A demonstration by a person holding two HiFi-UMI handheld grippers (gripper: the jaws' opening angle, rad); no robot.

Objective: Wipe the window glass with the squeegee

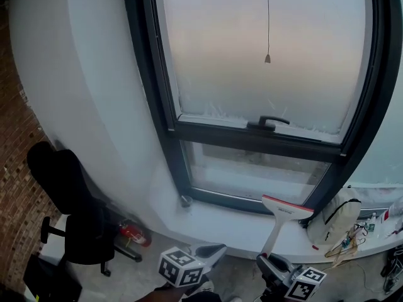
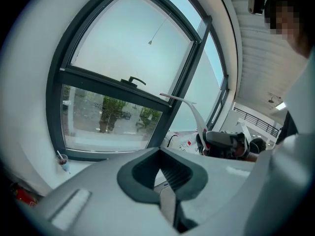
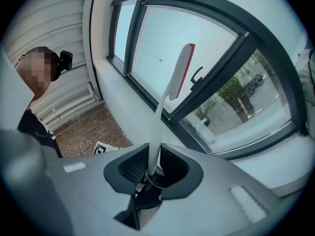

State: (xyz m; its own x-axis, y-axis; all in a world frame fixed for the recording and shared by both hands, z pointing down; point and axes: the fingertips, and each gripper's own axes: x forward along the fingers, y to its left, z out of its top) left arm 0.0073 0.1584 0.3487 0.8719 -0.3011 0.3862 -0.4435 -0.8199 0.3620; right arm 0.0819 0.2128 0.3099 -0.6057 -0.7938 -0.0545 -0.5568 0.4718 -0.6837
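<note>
The white squeegee (image 1: 286,207) with a red blade edge stands upright just in front of the sill, below the lower clear pane (image 1: 252,172). My right gripper (image 1: 272,264) is shut on its handle; in the right gripper view the squeegee (image 3: 178,73) rises from that gripper (image 3: 150,173) toward the dark-framed window. The blade is near the glass, and contact cannot be told. My left gripper (image 1: 213,251) hangs to the left of it, shut and empty, away from the window. The left gripper view shows that gripper (image 2: 167,181), the squeegee (image 2: 183,101) and the window handle (image 2: 133,80).
Frosted upper pane (image 1: 264,36) with a hanging blind cord (image 1: 267,58) and handle (image 1: 267,123). A white bag (image 1: 334,219), a hanger and small items lie on the sill at right; a small cup (image 1: 186,200) at left. Black chair (image 1: 72,206) and red extinguisher (image 1: 135,234) stand below left.
</note>
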